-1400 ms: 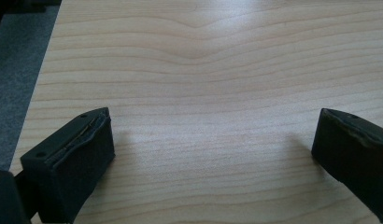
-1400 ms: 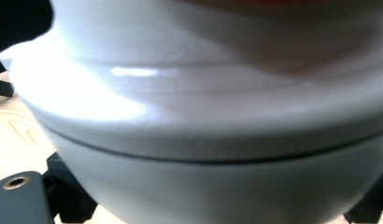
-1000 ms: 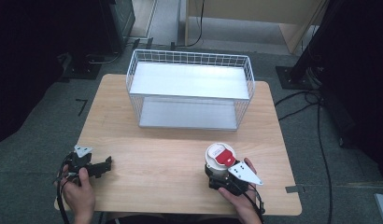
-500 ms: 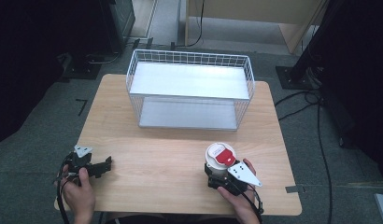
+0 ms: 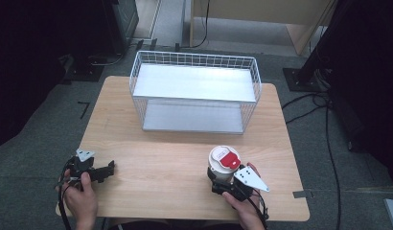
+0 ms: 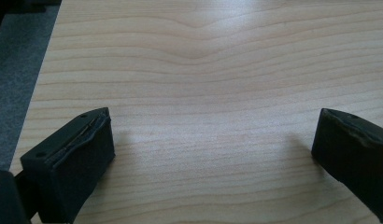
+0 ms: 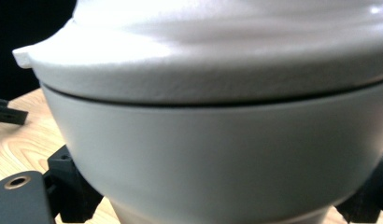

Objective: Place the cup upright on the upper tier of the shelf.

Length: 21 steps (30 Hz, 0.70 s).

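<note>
A white lidded cup with a red label on top [image 5: 224, 160] stands at the table's front right. My right gripper [image 5: 223, 181] is shut on the cup's lower body; in the right gripper view the cup [image 7: 217, 121] bulges between the two black jaws. At the front left corner my left gripper [image 5: 106, 170] rests low over the wood, held by a hand. Its jaws stand wide apart with bare table [image 6: 203, 93] between them.
A white wire basket with two shelf levels [image 5: 194, 91] stands at the back middle of the wooden table [image 5: 161, 158]. Dark floor, cables and black stands surround the table. The table's left edge runs close to my left gripper.
</note>
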Motion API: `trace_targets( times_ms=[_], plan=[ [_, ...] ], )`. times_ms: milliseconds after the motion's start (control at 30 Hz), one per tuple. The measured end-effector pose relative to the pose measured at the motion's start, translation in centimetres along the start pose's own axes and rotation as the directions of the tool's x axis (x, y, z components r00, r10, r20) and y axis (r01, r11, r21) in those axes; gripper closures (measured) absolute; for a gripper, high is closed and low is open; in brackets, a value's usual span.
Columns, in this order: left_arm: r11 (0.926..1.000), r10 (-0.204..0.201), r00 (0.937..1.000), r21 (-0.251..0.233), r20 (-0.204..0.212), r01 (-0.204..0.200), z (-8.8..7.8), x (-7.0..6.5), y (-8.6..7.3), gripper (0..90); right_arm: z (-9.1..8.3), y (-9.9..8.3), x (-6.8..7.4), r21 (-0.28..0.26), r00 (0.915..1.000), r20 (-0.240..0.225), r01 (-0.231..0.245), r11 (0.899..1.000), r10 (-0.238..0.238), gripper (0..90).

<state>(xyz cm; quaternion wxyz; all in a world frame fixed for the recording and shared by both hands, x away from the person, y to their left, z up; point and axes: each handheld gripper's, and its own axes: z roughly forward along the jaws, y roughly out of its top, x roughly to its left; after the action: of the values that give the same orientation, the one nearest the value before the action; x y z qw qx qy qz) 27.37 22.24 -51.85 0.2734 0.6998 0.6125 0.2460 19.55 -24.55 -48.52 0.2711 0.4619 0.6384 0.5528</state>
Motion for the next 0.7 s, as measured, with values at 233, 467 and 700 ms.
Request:
trace_targets(
  times_ms=[233, 467, 700],
  plan=[
    [1.0000, 0.000, 1.0000, 0.000, 0.000, 0.000, 0.0, 0.0, 0.0, 0.0, 0.0, 1.4, 0.2, -0.022, 1.0000, 0.001, 0.002, 1.000, -0.002, 9.3],
    [1.0000, 0.000, 1.0000, 0.000, 0.000, 0.000, 0.0, 0.0, 0.0, 0.0, 0.7, 2.9, 0.3, -0.052, 0.9999, 0.012, 0.009, 0.999, -0.008, 9.3],
    [1.0000, 0.000, 1.0000, 0.000, 0.000, 0.000, 0.0, 0.0, 0.0, 0.0, 1.2, 4.4, 0.6, -0.082, 0.9997, 0.021, 0.017, 0.997, -0.015, 9.4]
  ],
)
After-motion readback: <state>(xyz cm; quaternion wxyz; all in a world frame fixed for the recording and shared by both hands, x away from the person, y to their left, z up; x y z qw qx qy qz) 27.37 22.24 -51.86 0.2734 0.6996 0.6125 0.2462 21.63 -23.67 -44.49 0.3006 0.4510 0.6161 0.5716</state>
